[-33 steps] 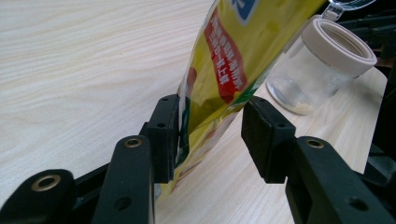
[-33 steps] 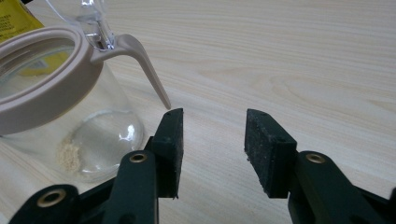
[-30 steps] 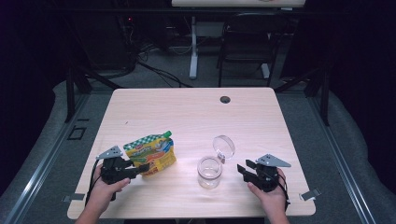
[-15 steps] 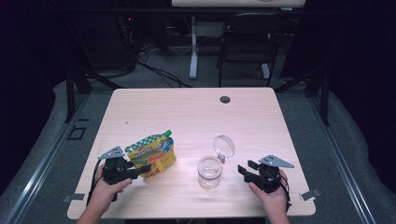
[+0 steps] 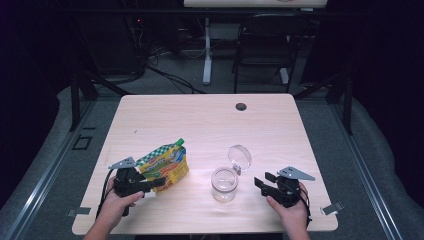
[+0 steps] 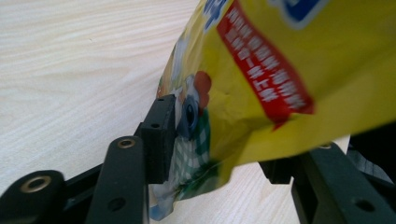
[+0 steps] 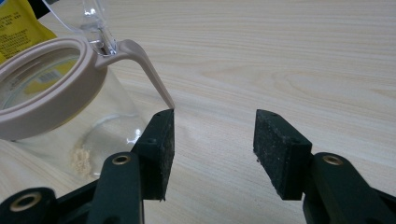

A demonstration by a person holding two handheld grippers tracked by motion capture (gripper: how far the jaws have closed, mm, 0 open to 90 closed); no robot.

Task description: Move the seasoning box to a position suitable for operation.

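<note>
Left tongs (image 5: 159,181) pinch crinkly yellow pouch (image 5: 165,165); right tongs (image 5: 261,182) agape.

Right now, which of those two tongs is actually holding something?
The left tongs, at the table's left: shut on the yellow snack bag. The right tongs stand open, empty, beside the glass jar.

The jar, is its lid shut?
No, the jar is open; its clear lid is flipped up behind the rim.

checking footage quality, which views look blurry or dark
High view: table well lit, the room around it dark. Left gripper view: the yellow bag is close and soft, its print blurred. Right gripper view: right tongs sharp, jar slightly soft.
</note>
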